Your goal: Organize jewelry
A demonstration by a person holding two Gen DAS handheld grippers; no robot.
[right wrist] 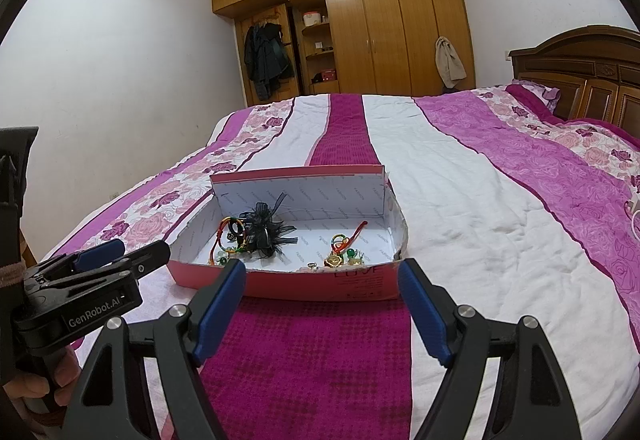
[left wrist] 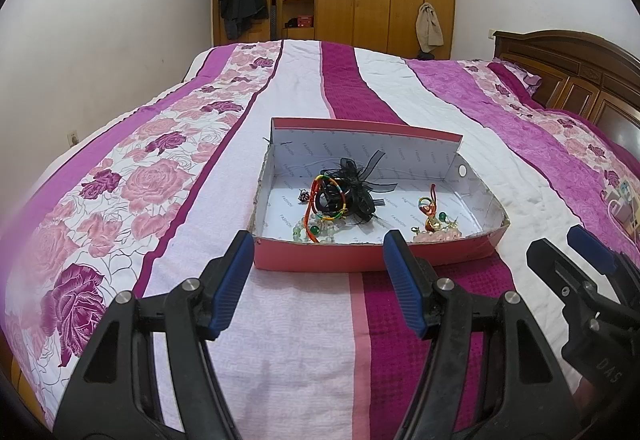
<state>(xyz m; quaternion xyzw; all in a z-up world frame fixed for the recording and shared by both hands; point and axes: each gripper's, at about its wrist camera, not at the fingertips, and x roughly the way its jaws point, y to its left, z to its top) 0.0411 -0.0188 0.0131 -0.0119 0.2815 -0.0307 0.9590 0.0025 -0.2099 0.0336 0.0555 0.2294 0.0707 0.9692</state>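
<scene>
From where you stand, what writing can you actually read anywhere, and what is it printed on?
"GenRobot.AI": on the left gripper, along its black body.
"DAS": on the right gripper, low on its black body; it may be cut off.
"FASHION": repeated across the white lining of the box.
"LOVE": seemingly, on the box's pink front; the small lines below are too small to read.

Both wrist cameras sit low over the pink-and-white striped bed (left wrist: 304, 340), facing the brown wooden wardrobe (right wrist: 384, 35). Each sees the open pink cardboard box (left wrist: 376, 260) nearby; the right view sits slightly farther right.
</scene>
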